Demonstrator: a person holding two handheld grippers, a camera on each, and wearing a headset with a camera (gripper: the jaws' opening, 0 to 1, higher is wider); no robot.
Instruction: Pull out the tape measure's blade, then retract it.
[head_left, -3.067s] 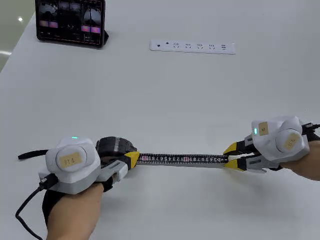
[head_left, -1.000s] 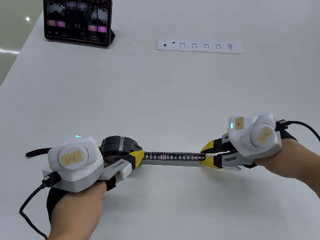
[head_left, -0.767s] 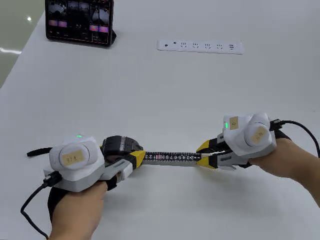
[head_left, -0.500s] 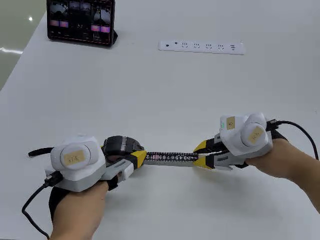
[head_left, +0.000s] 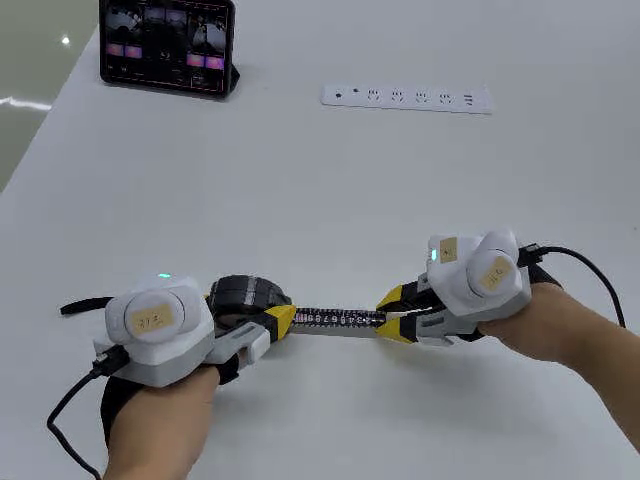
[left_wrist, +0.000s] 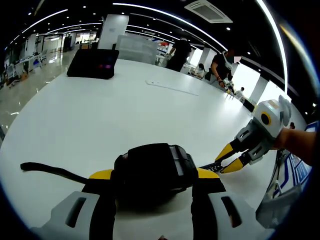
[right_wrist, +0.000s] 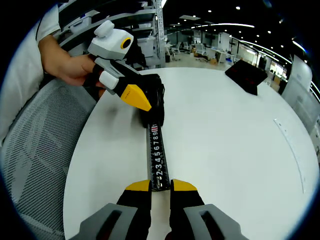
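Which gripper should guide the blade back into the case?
Right. The right gripper is shut on the blade tip, facing the case; the left gripper is clamping that case.

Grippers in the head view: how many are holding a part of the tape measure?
2. The left gripper is shut on the tape measure case at lower left. The right gripper is shut on the end of the blade at lower right.

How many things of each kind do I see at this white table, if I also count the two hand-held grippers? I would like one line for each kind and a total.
Tape measure: 1
Tablet: 1
Power strip: 1
Grippers: 2, the left gripper and the right gripper
Total: 5
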